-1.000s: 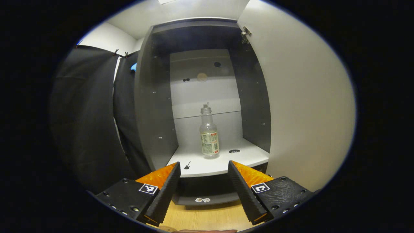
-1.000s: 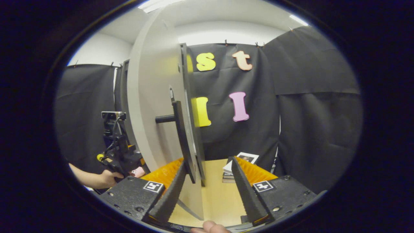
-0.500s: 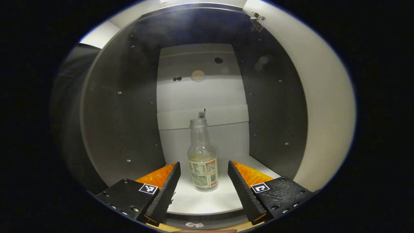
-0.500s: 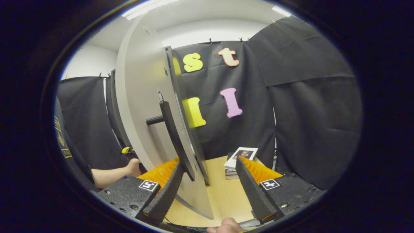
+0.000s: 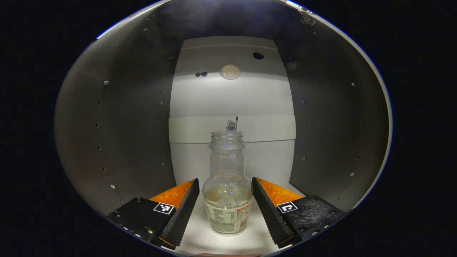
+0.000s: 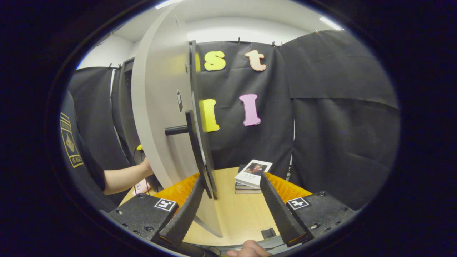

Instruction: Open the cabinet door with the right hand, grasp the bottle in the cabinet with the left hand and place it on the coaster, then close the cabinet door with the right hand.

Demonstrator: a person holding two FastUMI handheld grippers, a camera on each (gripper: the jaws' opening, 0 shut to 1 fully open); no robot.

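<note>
— Two grippers at work, as far as I can see. What is the left gripper (image 5: 224, 208) up to?

— It is inside the cabinet (image 5: 117, 135), spread wide, with the bottle (image 5: 227, 192) standing upright on the pale cabinet floor between its fingers (image 5: 184, 210). There is a gap on each side of the bottle, so neither finger presses on it.

— What sort of bottle?

— Clear glass, no cap, a printed label round the lower part and a little cloudy liquid at about the label's top edge. Beyond it, past the fingertips, a pale shelf edge (image 5: 232, 128) runs across the back wall, level with the bottle's mouth.

— And the right gripper (image 6: 232, 203)?

— Also spread wide, holding nothing. The cabinet door (image 6: 160, 107) stands open, edge-on, just ahead and to the left of it. The dark bar handle (image 6: 192, 150) comes down in front of its left finger; I cannot tell whether they touch.

— Anything else near it?

— A small stack of books (image 6: 251, 175) lies on the wooden counter (image 6: 235, 214) straight ahead, just beyond its right fingertip. Further left, past the door, a person's bare forearm (image 6: 125, 176) reaches in behind it, below a dark sleeve (image 6: 76, 153) with a badge.
</note>
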